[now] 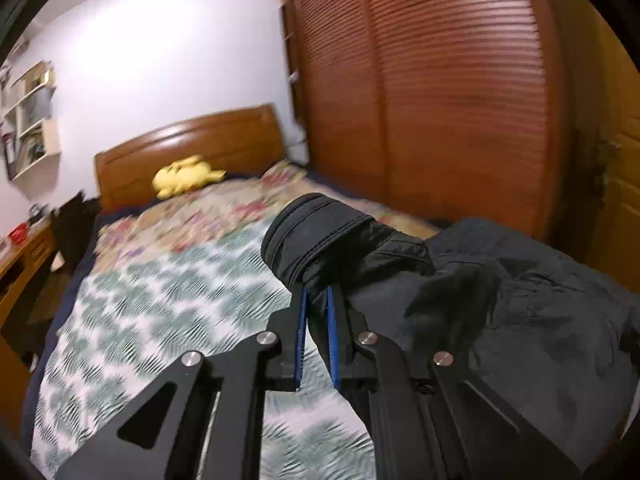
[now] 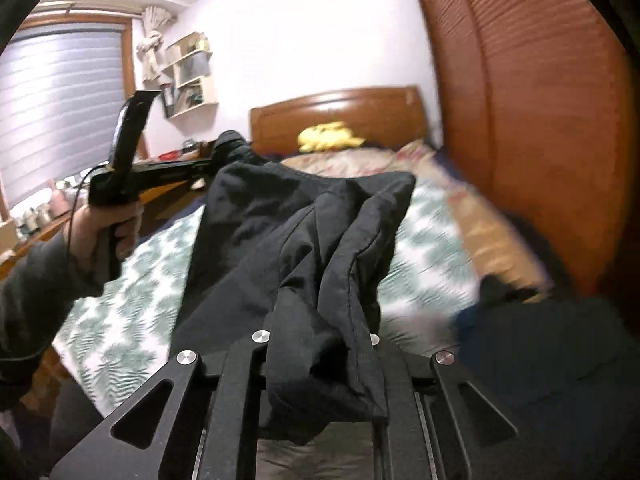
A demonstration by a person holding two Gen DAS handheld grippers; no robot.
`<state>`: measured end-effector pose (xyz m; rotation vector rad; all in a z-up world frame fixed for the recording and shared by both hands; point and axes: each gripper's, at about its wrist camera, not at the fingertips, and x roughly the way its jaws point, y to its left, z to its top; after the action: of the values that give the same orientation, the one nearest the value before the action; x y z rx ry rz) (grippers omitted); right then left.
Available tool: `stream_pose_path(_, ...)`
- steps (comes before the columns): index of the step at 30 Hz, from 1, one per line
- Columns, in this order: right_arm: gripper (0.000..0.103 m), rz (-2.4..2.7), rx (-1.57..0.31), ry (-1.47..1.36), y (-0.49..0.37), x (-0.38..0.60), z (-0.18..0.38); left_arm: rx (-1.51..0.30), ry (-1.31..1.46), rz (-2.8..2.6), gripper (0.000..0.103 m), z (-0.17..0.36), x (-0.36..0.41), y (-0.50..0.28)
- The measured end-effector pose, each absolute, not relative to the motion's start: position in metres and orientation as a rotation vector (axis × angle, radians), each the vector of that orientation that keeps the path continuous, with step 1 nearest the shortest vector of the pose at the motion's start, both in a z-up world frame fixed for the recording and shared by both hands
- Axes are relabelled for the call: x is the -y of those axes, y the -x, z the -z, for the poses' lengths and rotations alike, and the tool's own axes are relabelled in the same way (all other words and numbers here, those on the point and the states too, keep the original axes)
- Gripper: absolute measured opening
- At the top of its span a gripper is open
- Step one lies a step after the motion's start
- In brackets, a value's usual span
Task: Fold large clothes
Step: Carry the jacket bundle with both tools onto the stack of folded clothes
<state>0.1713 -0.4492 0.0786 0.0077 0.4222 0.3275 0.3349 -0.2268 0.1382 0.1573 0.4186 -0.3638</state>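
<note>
Black jacket (image 2: 288, 240), bunched, above bed

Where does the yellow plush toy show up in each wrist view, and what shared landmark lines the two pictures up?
Left wrist view: yellow plush toy lies left of centre, at the head of the bed.
Right wrist view: the toy lies just right of centre, higher in the picture.
Shared landmark: the wooden headboard directly behind it.

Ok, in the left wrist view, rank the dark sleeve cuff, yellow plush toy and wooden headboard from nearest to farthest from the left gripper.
1. Dark sleeve cuff: pinched in the left gripper.
2. Yellow plush toy: far end of bed, left.
3. Wooden headboard: behind the toy, against the wall.
</note>
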Motion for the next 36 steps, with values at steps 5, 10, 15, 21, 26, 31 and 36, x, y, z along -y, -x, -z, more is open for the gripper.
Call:
stream_pose_path(5,0.009,-0.168,-0.383,0.063,-0.138,0.517,-0.124,-0.373,-0.162,0.483,0.007,-0.166,0.309,-0.321)
stream_pose_path(10,0.01,-0.003,-0.405,0.109,-0.104,0.58,-0.139,-0.419,-0.172,0.602,0.008,-0.157,0.391,-0.324)
stream_pose_path(15,0.011,0.164,-0.547,0.091,-0.107,0.64,-0.099,-0.525,-0.257,0.68,0.009,-0.096,0.461,-0.338)
stream_pose_path(21,0.035,0.338,-0.617,0.094,-0.112,0.671,-0.053,-0.542,-0.309,0.64,0.012,-0.065,0.478,-0.34)
stream_pose_path(26,0.063,0.389,-0.477,0.116,-0.097,0.66,-0.081,-0.557,-0.278,0.695,0.016,-0.075,0.454,-0.319)
stream_pose_path(31,0.063,0.236,-0.466,0.13,-0.105,0.629,-0.086,-0.528,-0.281,0.724,0.02,-0.08,0.421,-0.279)
stream_pose_path(36,0.063,0.227,-0.613,0.073,-0.131,0.635,-0.042,-0.505,-0.284,0.739,0.025,-0.076,0.383,-0.241)
